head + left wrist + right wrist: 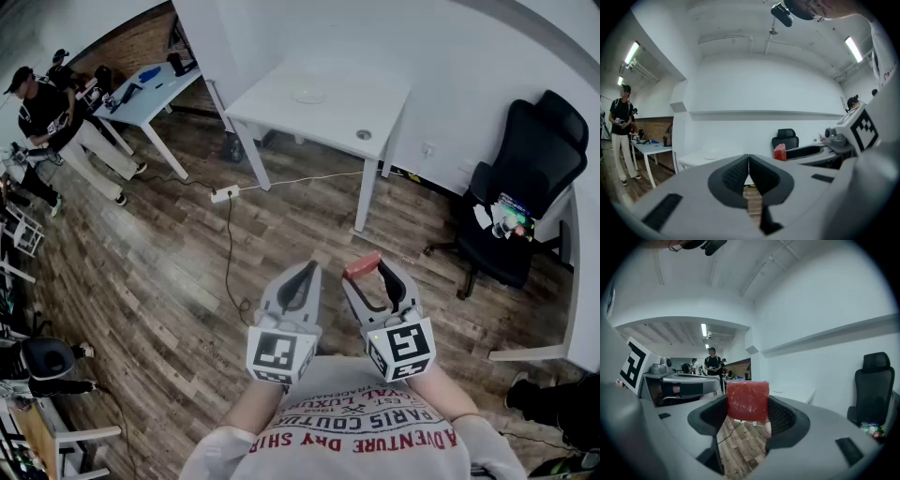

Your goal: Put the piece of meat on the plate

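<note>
A red block of meat (pixel 362 266) hangs above the wood floor, held at the tips of my right gripper (pixel 367 272), which is shut on it. In the right gripper view the meat (pixel 748 401) fills the gap between the two dark pads of the right gripper (pixel 748 417). My left gripper (pixel 307 272) is held beside it on the left, shut and empty; its pads meet in the left gripper view (pixel 748 160), where the meat (pixel 780 152) shows to the right. A pale plate (pixel 307 95) lies on the white table (pixel 281 112) far ahead.
A black office chair (pixel 520 202) with small items on its seat stands at the right. A power strip (pixel 223 194) and its cable lie on the floor before the table. A second table (pixel 150 89) and a person (pixel 42 112) are at the far left.
</note>
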### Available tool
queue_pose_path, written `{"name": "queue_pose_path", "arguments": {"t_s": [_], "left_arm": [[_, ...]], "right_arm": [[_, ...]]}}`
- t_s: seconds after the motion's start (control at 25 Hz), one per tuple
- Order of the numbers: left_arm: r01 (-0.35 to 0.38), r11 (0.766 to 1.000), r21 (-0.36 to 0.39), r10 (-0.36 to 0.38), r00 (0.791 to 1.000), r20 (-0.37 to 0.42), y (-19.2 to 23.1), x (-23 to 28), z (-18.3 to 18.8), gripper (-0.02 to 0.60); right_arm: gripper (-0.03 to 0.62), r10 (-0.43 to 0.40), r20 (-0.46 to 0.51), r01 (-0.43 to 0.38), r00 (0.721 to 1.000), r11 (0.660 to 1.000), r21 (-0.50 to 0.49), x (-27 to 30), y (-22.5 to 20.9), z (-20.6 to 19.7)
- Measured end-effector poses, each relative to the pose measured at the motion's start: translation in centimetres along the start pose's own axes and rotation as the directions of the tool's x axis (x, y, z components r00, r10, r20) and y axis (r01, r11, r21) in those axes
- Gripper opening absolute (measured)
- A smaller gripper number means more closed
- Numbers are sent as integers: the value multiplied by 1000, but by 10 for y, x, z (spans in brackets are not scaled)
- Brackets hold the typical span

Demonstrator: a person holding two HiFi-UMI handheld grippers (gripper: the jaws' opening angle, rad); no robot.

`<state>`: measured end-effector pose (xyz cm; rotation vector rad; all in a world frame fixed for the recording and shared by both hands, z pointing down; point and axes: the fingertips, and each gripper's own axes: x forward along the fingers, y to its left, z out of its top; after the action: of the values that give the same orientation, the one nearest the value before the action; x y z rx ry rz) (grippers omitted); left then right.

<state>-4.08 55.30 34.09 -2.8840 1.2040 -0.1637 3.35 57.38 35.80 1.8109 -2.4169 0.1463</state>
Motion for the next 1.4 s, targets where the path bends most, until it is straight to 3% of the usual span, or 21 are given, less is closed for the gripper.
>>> {"name": "queue_pose_path", "arguments": {"t_s": [0.36, 0.64, 0.92, 1.16, 1.4], "left_arm": [[12, 1000, -28, -12, 1000, -16, 5, 5, -9, 6], [3, 999, -37, -4, 1000, -31, 12, 10, -16, 6], [8, 999, -52, -12, 997, -71, 30, 24, -35, 6], [8, 998, -64, -13, 997, -78, 82, 58, -36, 6], [12, 995, -95, -20, 996, -86, 166, 91, -34, 6]], "right_arm": [[275, 17, -15, -17, 1000, 1000, 4, 8, 3, -4], [275, 24, -15, -23, 1000, 998, 65, 14, -2, -5], [275, 41, -20, -40, 999, 998, 37, 36, -3, -7], [275, 24, -45, -22, 999, 999, 46, 96, -12, -5], [275, 10, -82, -5, 997, 998, 58, 178, -4, 10]]}}
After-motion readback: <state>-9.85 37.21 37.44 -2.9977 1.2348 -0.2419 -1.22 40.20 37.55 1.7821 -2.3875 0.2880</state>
